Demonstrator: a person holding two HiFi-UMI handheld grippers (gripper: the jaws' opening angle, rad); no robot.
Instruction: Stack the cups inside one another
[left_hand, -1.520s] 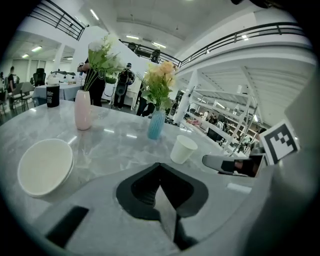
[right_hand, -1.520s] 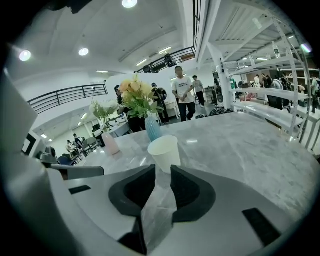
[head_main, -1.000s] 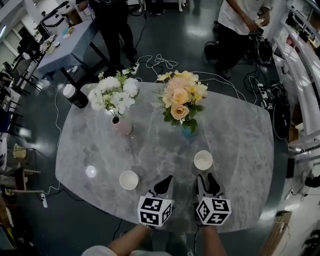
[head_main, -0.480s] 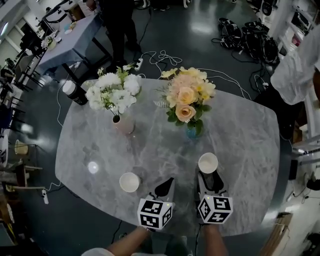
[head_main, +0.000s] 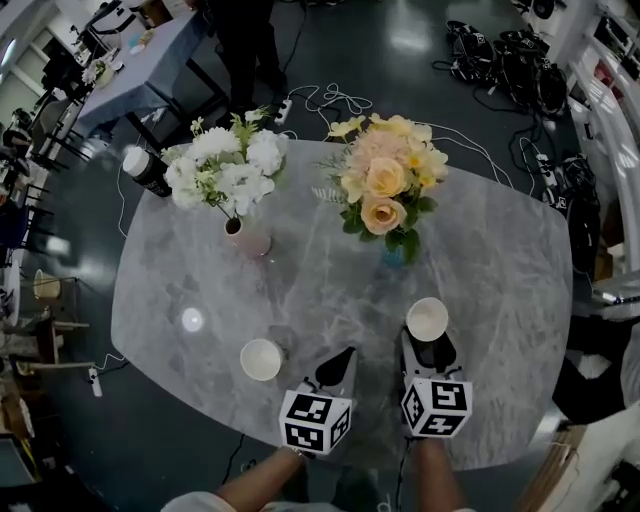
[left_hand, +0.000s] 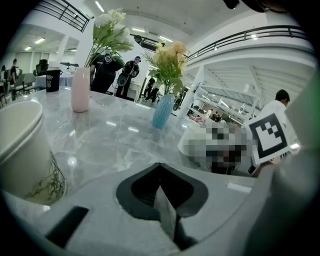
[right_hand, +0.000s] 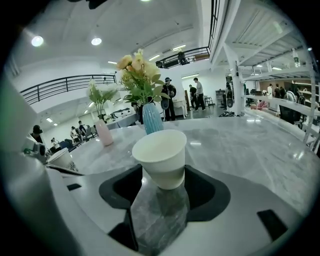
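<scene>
**Two cups apart on the table; stacking not yet begun**

Head view: a grey, marbled, glossy table (head_main: 500, 250) is seen from above; two white paper cups are stood upright on it, well apart, so nothing is nested yet; the left cup (head_main: 261, 359) is set just beside the left gripper (head_main: 345, 353); the right cup (head_main: 427, 318) is framed by the tips of the right gripper (head_main: 428, 347).

Left gripper view: the jaws are pressed together with nothing held; the left cup (left_hand: 22, 150), tapered and printed with a green sprig, is seen off to the left.

Right gripper view: the jaws have just been opening and are spread wide; the right cup (right_hand: 161, 157), smooth, matte and tapered, is stood between them, apparently not squeezed; gripping, lifting and nesting are judged to remain.
</scene>
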